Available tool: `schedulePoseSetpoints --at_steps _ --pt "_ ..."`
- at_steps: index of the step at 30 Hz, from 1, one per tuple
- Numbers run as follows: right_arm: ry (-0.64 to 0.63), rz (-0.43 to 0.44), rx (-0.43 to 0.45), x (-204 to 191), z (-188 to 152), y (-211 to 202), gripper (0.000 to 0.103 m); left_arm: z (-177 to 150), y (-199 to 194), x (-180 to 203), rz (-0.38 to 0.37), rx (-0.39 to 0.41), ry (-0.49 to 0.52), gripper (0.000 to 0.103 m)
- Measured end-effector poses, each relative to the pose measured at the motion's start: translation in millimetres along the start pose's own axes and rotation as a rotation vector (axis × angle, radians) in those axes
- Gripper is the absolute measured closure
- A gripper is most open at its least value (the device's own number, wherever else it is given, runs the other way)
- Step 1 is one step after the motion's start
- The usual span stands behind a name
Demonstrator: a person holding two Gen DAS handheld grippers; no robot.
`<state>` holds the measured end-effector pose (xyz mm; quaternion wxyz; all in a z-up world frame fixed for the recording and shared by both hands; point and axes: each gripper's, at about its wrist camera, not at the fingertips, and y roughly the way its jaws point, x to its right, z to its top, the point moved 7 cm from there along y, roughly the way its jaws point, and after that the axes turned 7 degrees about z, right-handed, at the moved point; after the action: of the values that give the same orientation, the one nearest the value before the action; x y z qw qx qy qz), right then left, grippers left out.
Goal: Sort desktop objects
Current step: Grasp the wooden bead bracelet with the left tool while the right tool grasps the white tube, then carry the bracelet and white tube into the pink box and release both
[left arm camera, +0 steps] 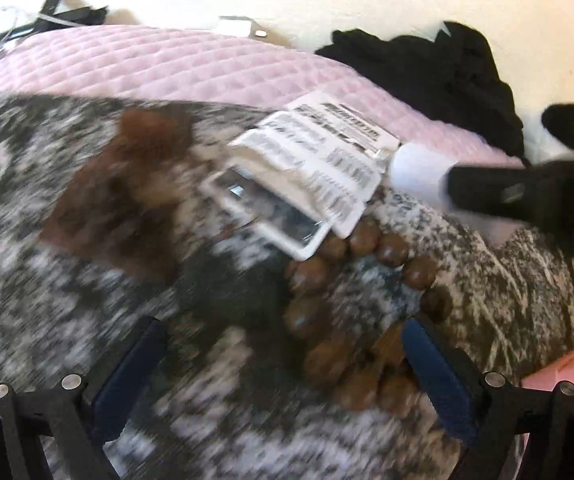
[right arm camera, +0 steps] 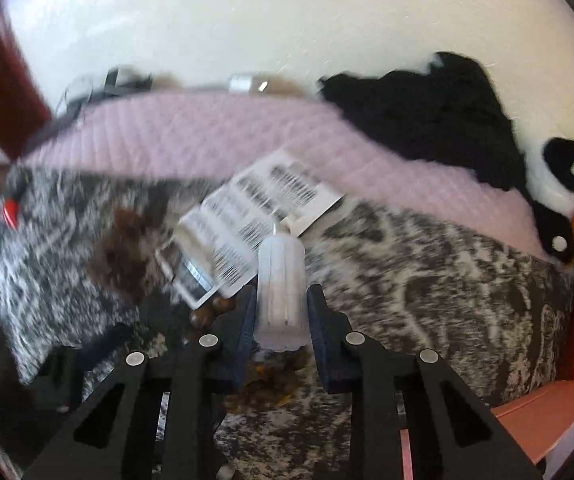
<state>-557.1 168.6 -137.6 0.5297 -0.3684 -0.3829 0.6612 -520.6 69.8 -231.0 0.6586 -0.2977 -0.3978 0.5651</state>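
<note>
While the right gripper point(right arm camera: 279, 322) pinched a small translucent bottle point(right arm camera: 281, 284) between its blue pads, nozzle pointing away, the left gripper point(left arm camera: 285, 364) hung with its fingers spread wide and nothing between them. Just ahead of the left gripper's right finger lay a ring of brown wooden beads point(left arm camera: 363, 304), curling under that finger's tip. Beyond the beads sat a white-framed clear case point(left arm camera: 271, 212) with barcode-printed packets point(left arm camera: 319, 160) lying over it, all on a grey-and-white patterned blanket point(left arm camera: 47, 280). Left of the case was a brown furry patch point(left arm camera: 127, 184); blur hid what it was. Farther off ran a pink quilted cover point(left arm camera: 167, 64), a black garment point(left arm camera: 439, 68) and a penguin plush point(right arm camera: 567, 192) to the right.

Both views were smeared, suggesting quick movement. I judged that the bottle, gripped low on its smooth sides, might slip or tip, and that its nozzle might nudge the loosely stacked packets, sliding them off the case.
</note>
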Motion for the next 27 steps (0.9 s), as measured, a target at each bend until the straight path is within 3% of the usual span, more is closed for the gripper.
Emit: schedulePoseSetpoints --at_steps 3,4,6,7,9,13,17,27 --pt "0.014 0.003 0.029 13.5 5.8 -14.1 0.075 -4.7 14.2 13.4 0.086 0.022 0.074 0.005" --pt "0.023 0.006 0.035 17.3 5.2 -17.5 0.075 -7.5 14.2 19.4 0.111 0.041 0.105 0.010" --pt "0.045 0.016 0.048 24.9 3.7 -23.5 0.075 -12.8 14.0 31.6 0.161 0.080 0.166 0.055" --pt "0.058 0.025 0.056 29.4 1.2 -28.4 0.075 -14.5 9.7 27.0 0.122 0.065 0.120 0.087" --pt "0.071 0.037 0.067 31.1 -7.4 -39.9 0.075 -17.4 -0.2 16.0 0.033 0.030 0.013 0.087" --pt "0.092 0.072 0.101 35.9 -29.6 -75.1 0.075 -38.8 -33.5 -4.6 -0.105 0.014 -0.083 0.086" --pt "0.117 0.119 0.138 34.8 -62.2 -117.9 0.075 -53.3 -94.6 -13.6 -0.158 0.073 -0.102 0.086" --pt "0.083 0.238 0.215 -21.5 -171.1 -218.0 0.075 -94.7 -249.3 -23.1 -0.113 0.178 -0.062 0.086"
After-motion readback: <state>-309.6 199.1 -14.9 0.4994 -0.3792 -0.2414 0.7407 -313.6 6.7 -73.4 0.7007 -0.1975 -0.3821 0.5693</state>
